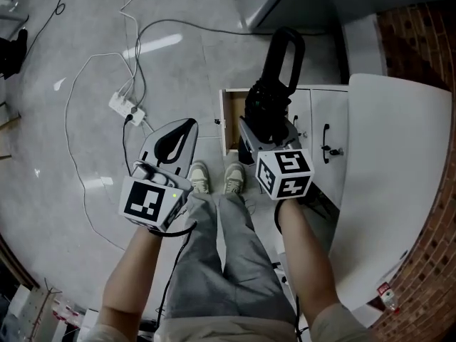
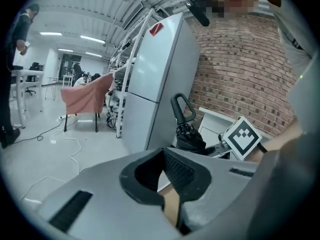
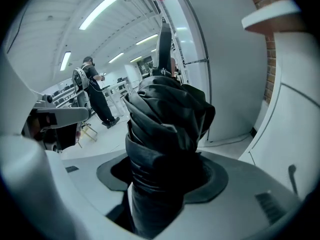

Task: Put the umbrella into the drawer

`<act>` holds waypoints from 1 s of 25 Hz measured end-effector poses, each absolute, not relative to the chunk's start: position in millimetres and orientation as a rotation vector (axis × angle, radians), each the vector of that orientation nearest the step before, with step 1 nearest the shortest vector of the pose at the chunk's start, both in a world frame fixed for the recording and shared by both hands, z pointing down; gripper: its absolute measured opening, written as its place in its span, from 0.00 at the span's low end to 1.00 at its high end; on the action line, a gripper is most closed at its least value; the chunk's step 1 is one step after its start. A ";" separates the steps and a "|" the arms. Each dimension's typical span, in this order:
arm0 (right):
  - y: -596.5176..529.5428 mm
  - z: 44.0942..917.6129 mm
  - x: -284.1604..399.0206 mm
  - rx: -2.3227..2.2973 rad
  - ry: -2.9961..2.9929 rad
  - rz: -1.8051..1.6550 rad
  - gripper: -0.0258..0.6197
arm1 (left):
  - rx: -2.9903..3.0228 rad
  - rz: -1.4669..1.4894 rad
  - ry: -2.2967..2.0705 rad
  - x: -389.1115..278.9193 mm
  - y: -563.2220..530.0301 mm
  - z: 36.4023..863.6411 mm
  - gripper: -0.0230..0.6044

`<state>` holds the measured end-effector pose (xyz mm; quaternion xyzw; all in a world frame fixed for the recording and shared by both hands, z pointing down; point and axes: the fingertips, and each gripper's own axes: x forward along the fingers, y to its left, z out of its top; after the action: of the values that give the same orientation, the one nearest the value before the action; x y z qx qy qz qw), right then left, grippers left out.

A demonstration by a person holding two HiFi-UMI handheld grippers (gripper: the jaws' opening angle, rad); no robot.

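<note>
My right gripper (image 1: 267,130) is shut on a folded black umbrella (image 1: 271,98), gripping its bunched fabric. The looped handle (image 1: 286,48) points away from me. In the right gripper view the umbrella (image 3: 167,129) fills the space between the jaws of the right gripper (image 3: 160,184). It hangs over the open drawer (image 1: 229,123), whose wooden inside shows at the left end of a white cabinet (image 1: 324,112). My left gripper (image 1: 171,142) hangs to the left over the floor, shut and empty. In the left gripper view, the left gripper (image 2: 167,184) faces the umbrella (image 2: 189,134).
A power strip (image 1: 127,107) with trailing cables lies on the grey floor at left. A white countertop (image 1: 395,184) and a brick wall (image 1: 420,34) are at right. A refrigerator (image 2: 160,79) stands behind the cabinet. The person's shoes (image 1: 200,177) are near the drawer.
</note>
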<state>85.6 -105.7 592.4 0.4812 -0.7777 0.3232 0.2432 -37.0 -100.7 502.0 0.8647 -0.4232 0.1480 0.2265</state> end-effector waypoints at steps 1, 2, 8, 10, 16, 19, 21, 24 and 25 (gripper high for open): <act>-103.0 605.5 84.6 1.305 -2.118 0.875 0.46 | 2.385 0.418 -1.169 -38.7 -99.7 514.9 0.05; -99.9 617.7 83.7 1.293 -2.113 0.865 0.46 | 2.391 0.432 -1.174 -41.0 -98.4 527.5 0.05; -83.9 693.2 75.4 1.251 -2.081 0.858 0.46 | 2.374 0.478 -1.198 -56.2 -91.1 606.4 0.05; -81.8 721.1 74.9 1.240 -2.061 0.857 0.46 | 2.363 0.484 -1.193 -57.7 -91.5 632.9 0.05; -76.3 799.1 81.8 1.198 -2.015 0.841 0.46 | 2.277 0.446 -1.185 -54.8 -93.4 713.1 0.05; -73.9 838.0 86.8 1.187 -1.991 0.849 0.46 | 2.217 0.412 -1.207 -52.2 -98.0 750.3 0.05; -70.9 863.7 88.9 1.186 -1.969 0.874 0.46 | 2.200 0.418 -1.206 -50.7 -99.6 772.9 0.05; -67.7 901.0 91.6 1.188 -1.940 0.907 0.46 | 2.201 0.446 -1.186 -47.8 -100.6 805.2 0.05; -65.9 913.2 92.2 1.186 -1.932 0.918 0.46 | 2.203 0.458 -1.178 -46.6 -99.8 815.8 0.05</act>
<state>92.2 -65.9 913.2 0.4558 -0.7427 0.3528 0.3409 -46.6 -99.8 815.8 0.8284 -0.4429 0.1724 0.2964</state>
